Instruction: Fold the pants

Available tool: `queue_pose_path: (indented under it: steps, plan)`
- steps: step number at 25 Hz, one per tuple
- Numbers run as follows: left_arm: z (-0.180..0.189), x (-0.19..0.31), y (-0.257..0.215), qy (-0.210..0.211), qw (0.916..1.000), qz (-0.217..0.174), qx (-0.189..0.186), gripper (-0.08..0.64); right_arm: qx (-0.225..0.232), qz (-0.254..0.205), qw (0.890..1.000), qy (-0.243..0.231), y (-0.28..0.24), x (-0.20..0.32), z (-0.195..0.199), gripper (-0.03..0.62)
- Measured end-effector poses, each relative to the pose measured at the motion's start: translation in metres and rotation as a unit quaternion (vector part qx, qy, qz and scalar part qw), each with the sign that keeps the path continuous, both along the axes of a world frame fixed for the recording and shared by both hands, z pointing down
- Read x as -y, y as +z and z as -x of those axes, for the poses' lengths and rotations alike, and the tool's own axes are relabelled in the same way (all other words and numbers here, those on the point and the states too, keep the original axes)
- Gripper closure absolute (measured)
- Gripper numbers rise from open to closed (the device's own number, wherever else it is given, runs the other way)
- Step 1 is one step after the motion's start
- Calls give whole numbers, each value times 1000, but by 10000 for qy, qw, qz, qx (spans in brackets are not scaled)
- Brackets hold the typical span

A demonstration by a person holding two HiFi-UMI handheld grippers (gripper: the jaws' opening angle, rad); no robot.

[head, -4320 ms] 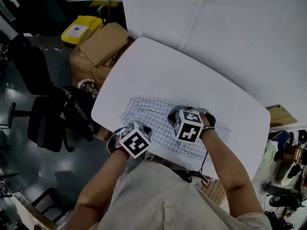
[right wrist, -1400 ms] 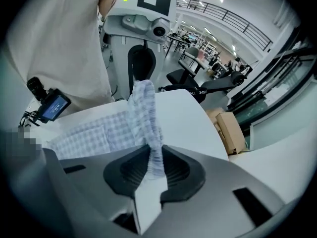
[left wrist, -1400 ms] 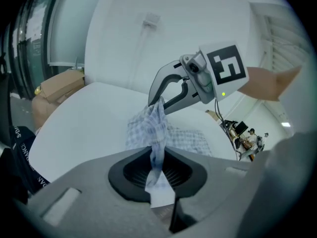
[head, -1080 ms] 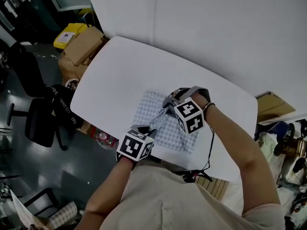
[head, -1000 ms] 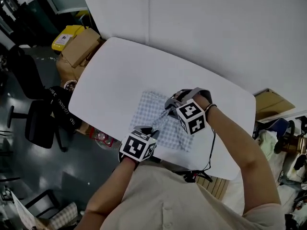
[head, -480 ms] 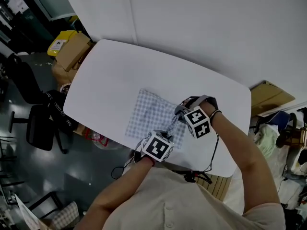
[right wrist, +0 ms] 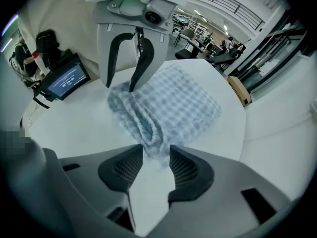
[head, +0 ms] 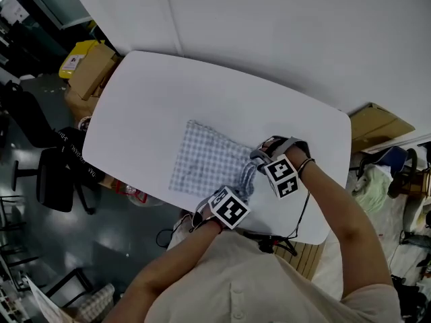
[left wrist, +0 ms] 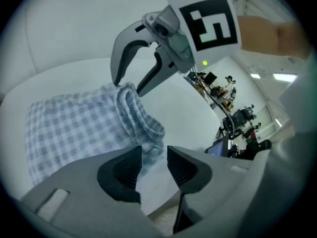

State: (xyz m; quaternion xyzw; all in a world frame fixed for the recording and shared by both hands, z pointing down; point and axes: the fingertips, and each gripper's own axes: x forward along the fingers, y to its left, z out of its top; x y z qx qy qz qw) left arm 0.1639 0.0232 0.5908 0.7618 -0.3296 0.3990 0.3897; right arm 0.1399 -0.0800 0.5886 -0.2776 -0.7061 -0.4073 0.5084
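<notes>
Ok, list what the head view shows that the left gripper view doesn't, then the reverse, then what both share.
Head view only: the folded checked pants in full outline, plus the cardboard box, yellow bin and black chair beside the table.
Left gripper view only: the left gripper up close, its jaws apart after just opening, with the gathered waistband reaching between their tips, unpinched.
Both: the pants, the white table, and the right gripper, its jaws likewise just opened and standing apart at the waistband.

White table (head: 168, 93), white wall (head: 269, 19) — dark floor (head: 40, 247), black chair (head: 57, 180), cardboard box (head: 91, 73)
</notes>
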Motion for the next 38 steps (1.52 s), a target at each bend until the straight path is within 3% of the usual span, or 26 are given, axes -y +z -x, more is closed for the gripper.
queue_pose_path:
  steps: [4,6,11,15,20,23,26,33,38]
  plan:
    - [-30,-13,-17,610,9971,-101,-436,413,-68,25,9998,203,-7,10,-16,417]
    - [-29,-15,-24,728,9967,-145,-327,413,75,80,9992,391,-18,14,-10,425]
    - [5,3,-15,320,9992,-123,218,413,502,611,9924,947,-34,7,34,503]
    - [9,12,3,104,9995,53,290,413,138,802,9923,935,-8,-10,49,523]
    - [-32,7,3,332,9985,59,-430,413,-615,832,9886,1097,18,-6,16,539]
    - [-60,0,-4,669,9942,62,-838,413,-689,878,9837,1411,18,5,-2,542]
    - [-69,-9,-11,841,9912,125,-1016,413,-699,813,9808,1630,14,14,-8,543]
    - [-19,-9,-26,719,9946,-11,-753,413,-113,750,9709,2272,-18,33,11,546]
    - [46,1,-35,448,9975,-520,-154,413,566,901,9478,3007,-39,12,29,560]
